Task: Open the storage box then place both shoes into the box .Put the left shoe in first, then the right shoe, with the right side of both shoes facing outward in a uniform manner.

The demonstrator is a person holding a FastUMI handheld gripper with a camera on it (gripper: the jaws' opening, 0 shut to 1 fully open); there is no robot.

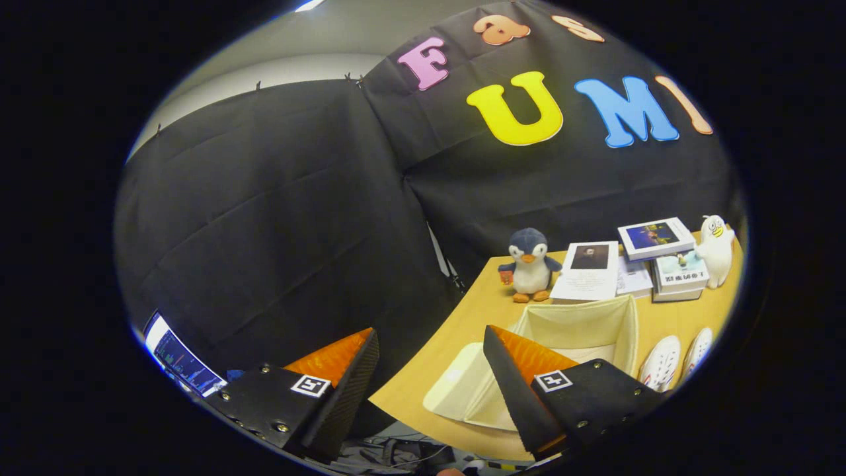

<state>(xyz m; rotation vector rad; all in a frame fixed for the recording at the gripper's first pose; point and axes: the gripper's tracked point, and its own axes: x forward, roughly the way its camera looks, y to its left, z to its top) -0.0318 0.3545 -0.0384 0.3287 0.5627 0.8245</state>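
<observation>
While the tongs (429, 390) hang spread wide with nothing between them, tilted off the near corner of the wooden tabletop (476, 304), the cream storage box (581, 324) sits open just beyond the right finger, its front flap (462, 390) folded down flat toward the tabletop's edge. The inside of the box that can be seen past the finger is bare, showing only pale fabric walls. Each finger carries a small square black-and-white marker on its upper face. The left finger reaches out over the gap beside the tabletop, where a lit screen (182, 360) glows low against the black cloth wall (277, 218).

Just to the right of the box, the pair of white shoes (674, 360) lies side by side on the tabletop, close to the box wall but apart from it.

Farther back, a plush penguin (530, 264) with a dark cap stands upright near the tabletop's far edge. Beside it lies a white booklet (588, 271) with a dark picture on its cover, and next to that a short stack of books (664, 258); the cover lettering there is too small to read. A white plush duck (717, 248) stands at the end of the stack, touching or nearly touching it.
</observation>
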